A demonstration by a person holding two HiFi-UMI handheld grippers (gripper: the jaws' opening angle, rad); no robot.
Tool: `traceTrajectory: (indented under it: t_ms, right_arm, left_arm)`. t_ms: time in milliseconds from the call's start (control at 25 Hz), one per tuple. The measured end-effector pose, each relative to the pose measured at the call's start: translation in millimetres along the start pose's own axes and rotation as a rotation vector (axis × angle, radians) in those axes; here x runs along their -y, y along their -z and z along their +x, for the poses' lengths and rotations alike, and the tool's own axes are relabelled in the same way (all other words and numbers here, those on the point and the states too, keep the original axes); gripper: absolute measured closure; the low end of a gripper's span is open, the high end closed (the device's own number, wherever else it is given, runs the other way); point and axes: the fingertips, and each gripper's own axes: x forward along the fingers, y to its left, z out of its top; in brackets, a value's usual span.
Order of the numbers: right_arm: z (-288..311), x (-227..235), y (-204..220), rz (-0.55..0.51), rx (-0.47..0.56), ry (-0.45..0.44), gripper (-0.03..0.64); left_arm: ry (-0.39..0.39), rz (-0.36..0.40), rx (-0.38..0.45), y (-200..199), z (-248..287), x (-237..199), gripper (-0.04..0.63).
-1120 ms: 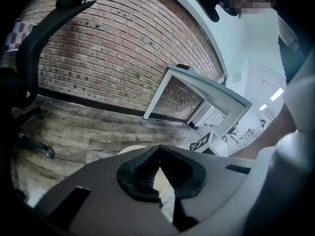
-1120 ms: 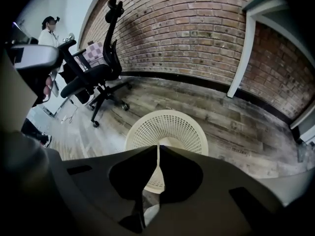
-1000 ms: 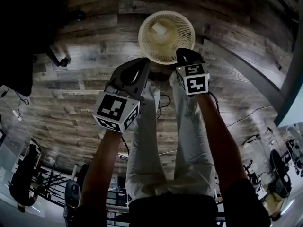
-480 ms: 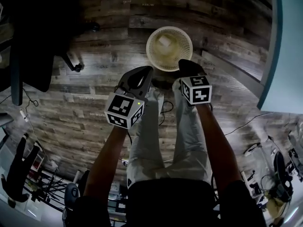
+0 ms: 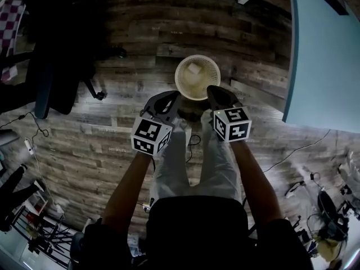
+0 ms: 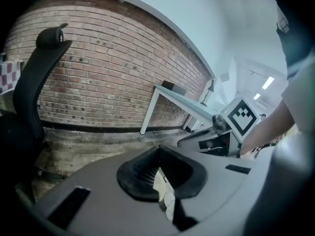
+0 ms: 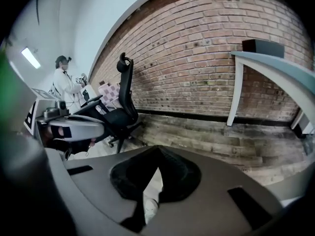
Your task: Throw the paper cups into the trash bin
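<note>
Cream round mesh trash bin [image 5: 178,79] with a white paper cup [image 5: 194,69] lying inside.
It stands on the grey wooden plank floor [image 5: 112,134], near a pale table [image 5: 320,66] and a red brick wall [image 7: 206,58]; the left gripper [image 5: 171,96] and right gripper [image 5: 214,91] have their jaws pressed together, gripping nothing.

**Dim floor, bright walls, heavy fisheye**

In the head view I get a dark wooden floor [image 5: 112,128], and the corners fall to black at 9 and 11 o'clock. Both gripper views bend straight lines hard at the edges. In the left one a ceiling strip light [image 6: 268,82] glares at 2 o'clock, and the near foreground is soft.
</note>
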Motion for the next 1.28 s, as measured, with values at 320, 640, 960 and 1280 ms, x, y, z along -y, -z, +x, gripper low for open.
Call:
traceTrajectory:
  t_ms: [320,640,960,1280]
  right_arm:
    - [-48,-53,-82,-0.078,0.127,-0.037,0.612]
    - [-72,-102,-133,-0.131,0.190,-0.073,0.612]
    - [-88,-114,-167,-0.188,0.237,-0.131,0.612]
    - [-144,-115,-187,-0.222,0.328,-0.179,0.612]
  left_arm:
    - [-0.023,0.021,0.100,-62,-44,8,0.586]
    - [-0.009,0.087,0.131,-95,-85,13,0.586]
    - [-0.100,0.098,0.226,-141,-102,6,0.586]
    - [-0.155,0.096,0.304,-166,-112,46,0.586]
